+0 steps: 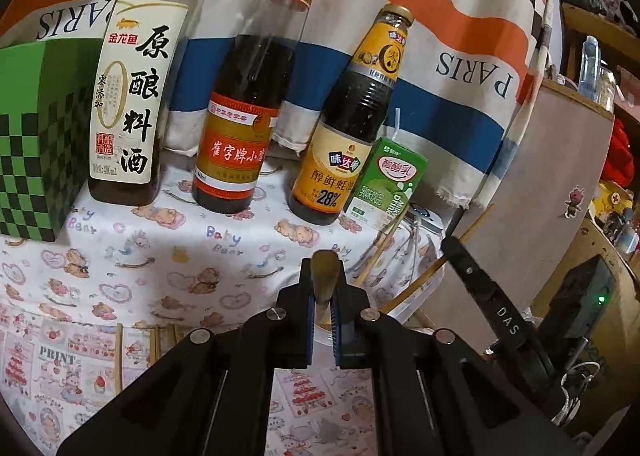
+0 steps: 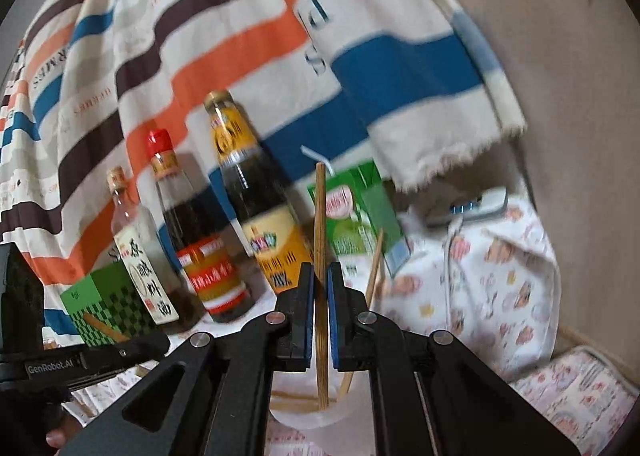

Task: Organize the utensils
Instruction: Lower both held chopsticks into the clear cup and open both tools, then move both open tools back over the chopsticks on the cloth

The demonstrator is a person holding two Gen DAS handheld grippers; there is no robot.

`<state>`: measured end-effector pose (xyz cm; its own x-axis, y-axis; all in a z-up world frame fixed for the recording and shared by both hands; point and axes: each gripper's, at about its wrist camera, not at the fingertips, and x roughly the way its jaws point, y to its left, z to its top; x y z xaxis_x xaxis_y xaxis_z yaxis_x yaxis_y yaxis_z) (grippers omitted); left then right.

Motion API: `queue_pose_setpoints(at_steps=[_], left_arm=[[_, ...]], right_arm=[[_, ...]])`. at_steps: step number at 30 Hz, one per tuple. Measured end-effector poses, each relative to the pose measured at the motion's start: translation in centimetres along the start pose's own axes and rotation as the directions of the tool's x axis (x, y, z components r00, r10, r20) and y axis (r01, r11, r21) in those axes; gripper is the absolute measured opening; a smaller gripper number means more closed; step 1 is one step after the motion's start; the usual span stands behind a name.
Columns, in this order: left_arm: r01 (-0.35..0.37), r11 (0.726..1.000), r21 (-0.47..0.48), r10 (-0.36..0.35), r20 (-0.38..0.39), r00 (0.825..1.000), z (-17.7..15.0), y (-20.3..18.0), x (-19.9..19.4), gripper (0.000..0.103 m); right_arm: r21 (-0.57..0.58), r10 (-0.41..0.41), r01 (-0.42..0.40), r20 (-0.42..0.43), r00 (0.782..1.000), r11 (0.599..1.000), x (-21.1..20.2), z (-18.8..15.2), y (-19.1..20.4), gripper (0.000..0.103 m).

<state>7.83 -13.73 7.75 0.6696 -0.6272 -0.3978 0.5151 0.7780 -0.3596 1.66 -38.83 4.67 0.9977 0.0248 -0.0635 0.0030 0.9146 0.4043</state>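
Both tools are clenched on utensils. Left tool (image 1: 323, 288) pinches a wooden utensil (image 1: 325, 276) whose rounded end pokes up between its pads, likely a spoon handle, though its bowl is hidden. Right tool (image 2: 320, 284) grips a chopstick (image 2: 320, 223) upright, lower end inside a clear cup (image 2: 316, 414) just below (a second chopstick (image 2: 374, 268) leans in it), apparently so it can drop in tip-first. Sauce bottles (image 1: 240, 107) and a green carton (image 1: 386, 185) stand behind on the cloth-covered counter (image 1: 160, 268).
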Motion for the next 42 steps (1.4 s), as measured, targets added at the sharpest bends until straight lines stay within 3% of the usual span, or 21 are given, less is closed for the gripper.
queue_pose_setpoints(at_steps=[10,27,28,30,33,35,37,39,42], left_arm=[[0.012,0.999,-0.045,-0.014,-0.038,0.999,-0.6,1.6,1.4,0.006],[-0.037,0.999,0.003,0.038,-0.057,0.998,-1.1,1.1,3.0,0.008],[-0.043,0.999,0.008,0.043,-0.048,0.998,-1.1,1.1,2.8,0.014],[-0.053,0.998,0.016,0.053,-0.021,0.998,-1.0,1.1,2.0,0.028],[-0.067,0.997,0.023,0.066,0.032,0.997,-0.6,1.1,0.1,0.042],[-0.095,0.995,0.032,0.093,0.068,0.993,-0.3,1.0,-1.3,0.059],[-0.142,0.989,0.035,0.137,0.102,0.985,-0.2,0.8,-2.7,0.074],[-0.190,0.981,0.035,0.184,0.134,0.974,-0.3,1.1,-4.1,0.077],[-0.249,0.968,0.042,0.239,0.174,0.955,-0.6,1.6,-6.4,0.082]], right_arm=[[0.046,-0.020,0.024,-0.076,0.997,0.999,1.5,-0.5,-1.5,0.007],[0.082,-0.022,0.035,-0.163,0.986,0.996,2.6,-0.9,-2.4,0.008],[0.088,-0.015,0.031,-0.176,0.984,0.996,2.8,-1.0,-2.5,0.010],[0.100,0.000,0.021,-0.205,0.979,0.995,2.9,-1.1,-2.5,0.031],[0.114,0.033,-0.009,-0.217,0.976,0.993,2.6,-1.0,-2.3,0.045],[0.105,0.031,-0.007,-0.237,0.971,0.994,2.3,-0.9,-1.9,0.050],[0.138,0.033,0.011,-0.312,0.950,0.990,2.2,-0.8,-1.6,0.052],[0.211,0.102,-0.031,-0.336,0.936,0.977,1.9,-0.9,-1.6,0.054],[0.192,0.054,0.014,-0.345,0.937,0.981,0.8,-0.9,-0.5,0.057]])
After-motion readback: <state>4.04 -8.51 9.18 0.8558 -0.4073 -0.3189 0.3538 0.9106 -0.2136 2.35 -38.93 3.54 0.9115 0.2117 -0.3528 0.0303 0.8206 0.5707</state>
